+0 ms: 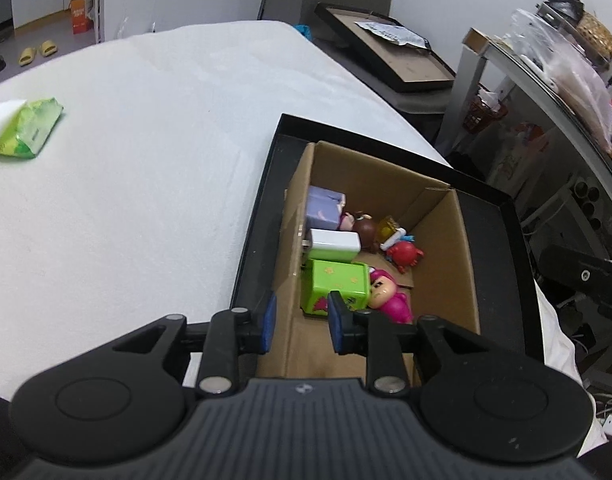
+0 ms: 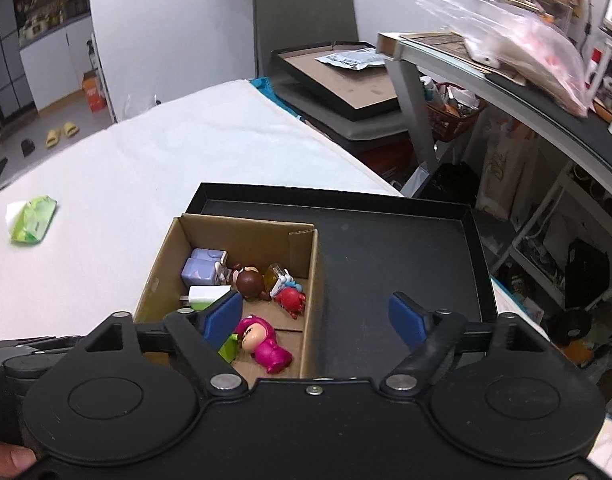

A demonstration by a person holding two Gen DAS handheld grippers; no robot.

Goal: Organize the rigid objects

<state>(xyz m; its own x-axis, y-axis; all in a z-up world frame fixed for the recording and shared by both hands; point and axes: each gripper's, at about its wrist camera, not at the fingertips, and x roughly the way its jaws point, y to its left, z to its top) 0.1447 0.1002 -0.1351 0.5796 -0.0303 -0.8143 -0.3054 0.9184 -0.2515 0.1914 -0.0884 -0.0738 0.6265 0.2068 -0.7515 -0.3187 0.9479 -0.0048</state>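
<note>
A brown cardboard box [image 1: 438, 216] [image 2: 246, 228] stands in the left part of a shallow black tray [image 1: 490, 240] [image 2: 386, 260]. In it lie a purple cube [image 1: 324, 208], a white charger [image 1: 334, 244], a green cube [image 1: 338, 280], a pink figure [image 1: 386, 296] [image 2: 262, 340], a red figure [image 1: 404, 254] [image 2: 290, 300] and a brown-haired figure [image 1: 364, 230]. My left gripper [image 1: 302, 326] hovers over the box's near left wall, its blue pads a little apart and empty. My right gripper [image 2: 316, 320] stands wide open above the box's right wall, holding nothing.
A green tissue pack [image 1: 26, 128] [image 2: 32, 220] lies far left on the white tablecloth [image 1: 146, 160]. Behind the table, a chair carries a black picture frame [image 1: 386, 52]. A cluttered desk [image 2: 506, 80] stands to the right. The tray's right half is bare.
</note>
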